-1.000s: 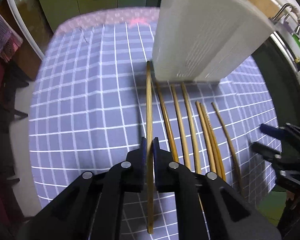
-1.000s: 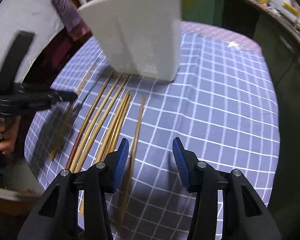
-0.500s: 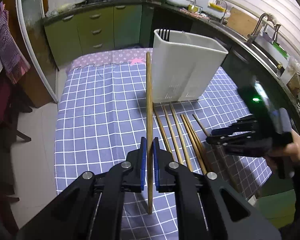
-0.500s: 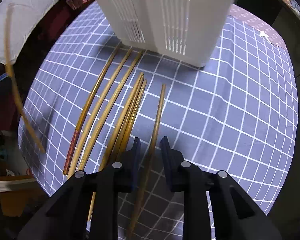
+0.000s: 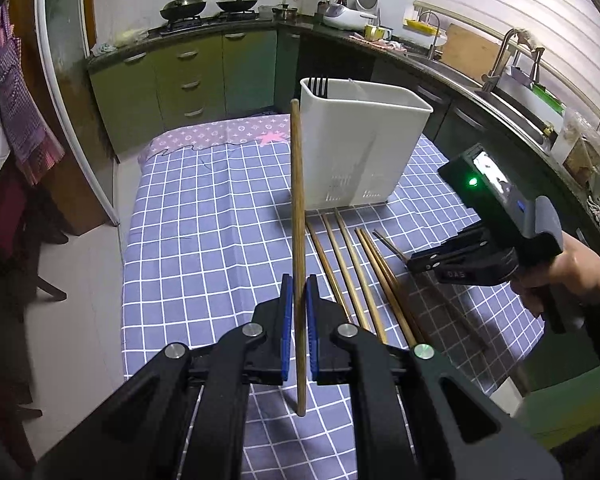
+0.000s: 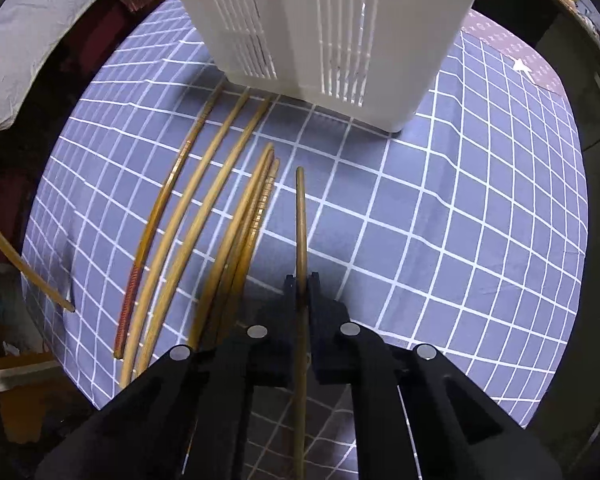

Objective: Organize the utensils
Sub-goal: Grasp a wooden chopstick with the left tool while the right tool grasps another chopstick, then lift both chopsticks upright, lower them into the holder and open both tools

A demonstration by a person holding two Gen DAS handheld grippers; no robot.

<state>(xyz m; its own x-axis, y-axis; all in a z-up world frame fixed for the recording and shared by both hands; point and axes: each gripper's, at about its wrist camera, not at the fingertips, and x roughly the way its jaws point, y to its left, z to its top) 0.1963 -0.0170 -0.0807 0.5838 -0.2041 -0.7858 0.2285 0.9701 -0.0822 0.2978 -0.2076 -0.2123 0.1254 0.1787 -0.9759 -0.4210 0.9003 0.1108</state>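
Both grippers pinch chopsticks. Left gripper [image 5: 299, 292] holds one chopstick [image 5: 298, 208] lifted off the checked cloth [image 5: 204, 224], its tip pointing toward the white holder [image 5: 360, 148] ahead. Right gripper [image 6: 301, 284], its jaws just closed, clamps another chopstick [image 6: 300, 216] lying on the cloth; five more chopsticks [image 6: 204, 216] lie just to its left.

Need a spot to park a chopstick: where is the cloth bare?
Bare checked cloth lies on the far side of the left gripper's chopstick from the row. Also bare beyond the right gripper's chopstick. Crowded: the loose chopsticks in front of the white bin.
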